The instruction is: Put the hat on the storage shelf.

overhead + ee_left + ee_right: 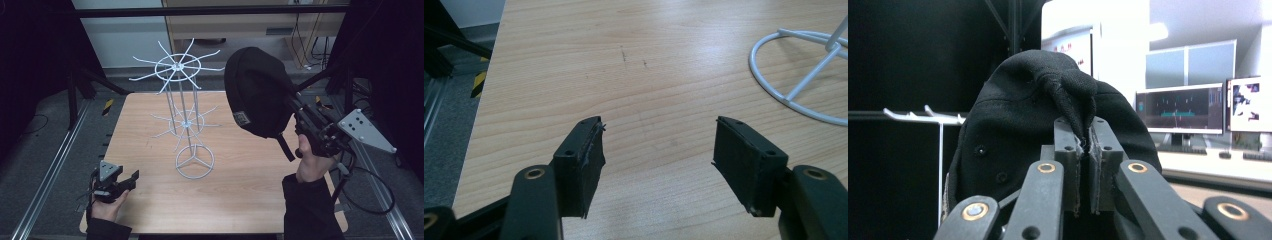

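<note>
A black cap [257,90] hangs in the air right of the white wire rack [182,95], held by my right gripper [300,112]. In the right gripper view the jaws are pinched together on a fold of the cap's [1048,125] fabric, with my right gripper [1086,145] shut on it and a rack hook [923,117] at the left. My left gripper [131,179] rests low at the table's front left corner. Its jaws stand wide apart over bare wood, my left gripper [659,145] holding nothing.
The rack's round base ring [794,75] sits on the wooden table [240,195], with a lower tier of hooks [185,122] on the stem. A black frame bar [320,77] slants behind the cap. Metal rails run along both table sides.
</note>
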`<state>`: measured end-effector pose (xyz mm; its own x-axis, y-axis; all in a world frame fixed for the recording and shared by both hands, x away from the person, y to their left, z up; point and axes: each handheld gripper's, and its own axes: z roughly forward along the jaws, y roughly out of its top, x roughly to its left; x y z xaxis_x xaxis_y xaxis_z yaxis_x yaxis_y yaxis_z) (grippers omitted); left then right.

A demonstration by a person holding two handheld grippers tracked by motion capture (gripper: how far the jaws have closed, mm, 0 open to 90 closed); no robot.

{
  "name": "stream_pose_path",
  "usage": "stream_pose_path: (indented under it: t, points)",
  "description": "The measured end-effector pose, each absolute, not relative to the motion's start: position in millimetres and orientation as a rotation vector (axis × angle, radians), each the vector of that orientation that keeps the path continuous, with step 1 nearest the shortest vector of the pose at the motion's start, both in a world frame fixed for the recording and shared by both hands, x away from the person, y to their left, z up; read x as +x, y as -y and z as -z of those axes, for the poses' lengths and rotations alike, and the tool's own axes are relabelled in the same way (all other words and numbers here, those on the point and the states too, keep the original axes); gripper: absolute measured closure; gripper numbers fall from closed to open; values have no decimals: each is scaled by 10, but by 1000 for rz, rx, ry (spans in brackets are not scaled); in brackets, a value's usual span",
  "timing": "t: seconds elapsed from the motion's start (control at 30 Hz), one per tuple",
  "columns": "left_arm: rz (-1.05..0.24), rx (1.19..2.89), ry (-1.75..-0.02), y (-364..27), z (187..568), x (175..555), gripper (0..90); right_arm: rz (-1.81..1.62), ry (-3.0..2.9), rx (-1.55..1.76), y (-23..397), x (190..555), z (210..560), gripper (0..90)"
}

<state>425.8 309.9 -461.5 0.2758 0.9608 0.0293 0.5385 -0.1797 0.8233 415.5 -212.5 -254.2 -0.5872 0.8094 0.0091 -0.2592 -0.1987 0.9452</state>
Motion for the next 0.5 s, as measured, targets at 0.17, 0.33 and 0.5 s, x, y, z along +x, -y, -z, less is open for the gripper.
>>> stream_pose_path:
  t: [0.17,0.33,0.5]
  points:
    - [-745,1836,-1354,-3096,4618,4261,362,-1894,-1329,649,1996,4194,2443,848]
    - [-747,1833,-1354,-3100,4615,4259,362,-1877,-1380,652,1864,4278,2495,847]
    - [-748,1835,-1353,-3097,4616,4261,362,-1865,-1437,676,1769,4368,2648,845]
